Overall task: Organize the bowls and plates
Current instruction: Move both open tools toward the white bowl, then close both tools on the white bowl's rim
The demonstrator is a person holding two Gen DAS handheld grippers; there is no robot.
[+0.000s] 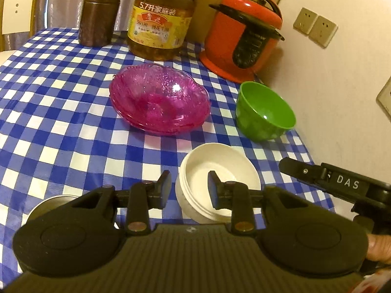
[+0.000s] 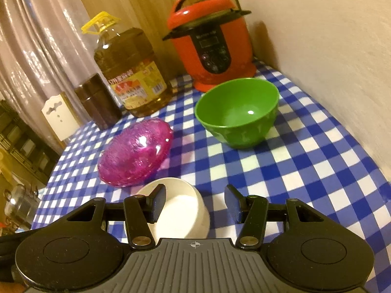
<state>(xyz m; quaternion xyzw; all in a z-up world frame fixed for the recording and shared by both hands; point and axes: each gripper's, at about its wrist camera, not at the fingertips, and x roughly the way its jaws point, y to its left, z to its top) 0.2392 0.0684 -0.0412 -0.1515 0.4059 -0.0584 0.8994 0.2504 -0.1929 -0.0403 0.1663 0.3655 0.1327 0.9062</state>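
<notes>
Between my left jaws (image 1: 189, 189) sits only air and the near rim of the white bowl (image 1: 220, 183); they stand narrowly parted, gripping nothing, with one finger over the bowl's hollow and the other outside its wall. My right jaws (image 2: 195, 204) stand moderately apart and empty, the white bowl (image 2: 182, 205) below them and toward their left finger. That bowl rests upright on the blue-and-white checked surface (image 1: 61, 122). Just beyond it lies the pink glass dish (image 1: 160, 100), which looks like a nested stack of shallow dishes, and to its right, apart from it, the green bowl (image 1: 265, 112) stands upright. From my right wrist view the pink dish (image 2: 135, 152) lies to the left and the green bowl (image 2: 237, 112) straight ahead. A metal bowl's rim (image 1: 52, 202) peeks from behind my left gripper body. At the far edge stand a brown canister (image 1: 100, 14), a big oil bottle (image 1: 160, 24) and a red pressure cooker (image 1: 242, 36) by the wall.
</notes>
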